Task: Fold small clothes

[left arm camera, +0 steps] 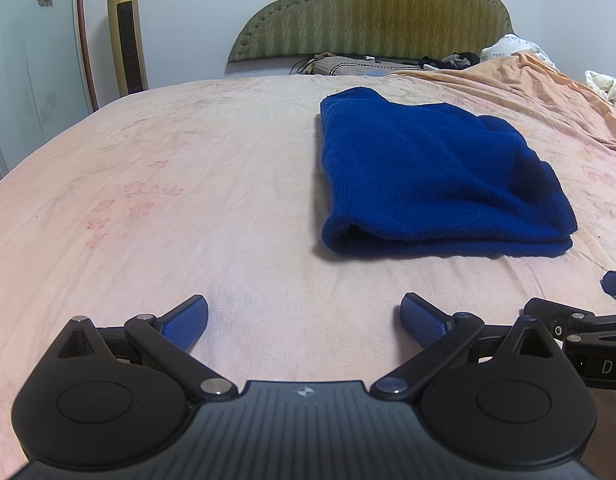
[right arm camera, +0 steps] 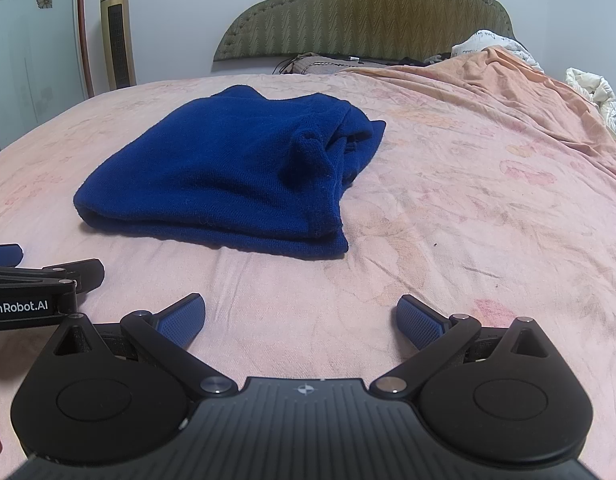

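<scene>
Left gripper [left arm camera: 306, 322] is being held wide open, empty | right gripper [right arm camera: 301, 320] likewise, gripping nothing | blue garment [left arm camera: 436, 176] is lying folded on bed sheet [left arm camera: 188, 200], ahead, untouched | fold judged done; tidying or setting aside is being called for.

The left gripper [left arm camera: 304, 322] is seen low in the frame's centre, jaws spread wide and nothing held between its blue pads [left arm camera: 186, 322]. The right gripper [right arm camera: 301, 320] is likewise held wide and empty, bottom centre.
</scene>
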`<action>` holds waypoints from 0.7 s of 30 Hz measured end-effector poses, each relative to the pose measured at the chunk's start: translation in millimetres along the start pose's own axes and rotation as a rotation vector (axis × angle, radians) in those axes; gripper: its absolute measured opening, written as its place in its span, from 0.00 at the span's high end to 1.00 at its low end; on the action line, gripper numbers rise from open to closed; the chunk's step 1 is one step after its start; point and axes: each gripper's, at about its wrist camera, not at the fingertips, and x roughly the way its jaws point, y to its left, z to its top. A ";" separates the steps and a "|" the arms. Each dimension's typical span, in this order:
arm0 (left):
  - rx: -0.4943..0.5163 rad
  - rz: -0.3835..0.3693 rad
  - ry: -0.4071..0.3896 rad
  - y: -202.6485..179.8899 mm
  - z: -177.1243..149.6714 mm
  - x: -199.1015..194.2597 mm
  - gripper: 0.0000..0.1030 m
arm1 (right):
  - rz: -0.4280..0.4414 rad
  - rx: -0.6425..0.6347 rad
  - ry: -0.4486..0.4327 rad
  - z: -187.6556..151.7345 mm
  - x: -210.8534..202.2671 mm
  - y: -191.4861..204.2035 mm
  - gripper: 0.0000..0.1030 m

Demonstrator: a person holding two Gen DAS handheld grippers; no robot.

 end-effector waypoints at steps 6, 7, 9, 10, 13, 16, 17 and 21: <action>0.000 0.000 0.000 -0.1 0.0 0.0 0.00 | 0.001 0.001 0.000 0.0 0.1 0.1 0.00; 0.000 0.000 0.000 0.0 -0.1 -0.1 0.00 | 0.001 0.001 0.000 0.1 0.4 0.5 0.00; 0.000 0.000 0.000 0.0 0.0 0.0 0.00 | 0.000 0.001 0.000 0.1 0.6 1.0 0.00; 0.000 0.000 0.000 -0.1 0.1 0.1 0.00 | 0.000 0.000 0.000 0.0 0.1 -0.2 0.00; 0.001 0.000 0.000 -0.1 0.0 0.0 0.00 | 0.000 0.001 0.000 0.0 0.2 -0.2 0.00; 0.000 0.000 0.000 -0.1 0.0 -0.1 0.00 | 0.001 0.001 0.000 0.1 0.6 0.6 0.00; 0.000 0.000 0.000 -0.2 0.2 0.1 0.00 | 0.001 0.001 0.000 0.0 0.3 -0.1 0.00; 0.000 0.000 0.000 -0.3 0.1 -0.1 0.00 | 0.001 0.001 0.000 0.2 0.9 1.0 0.00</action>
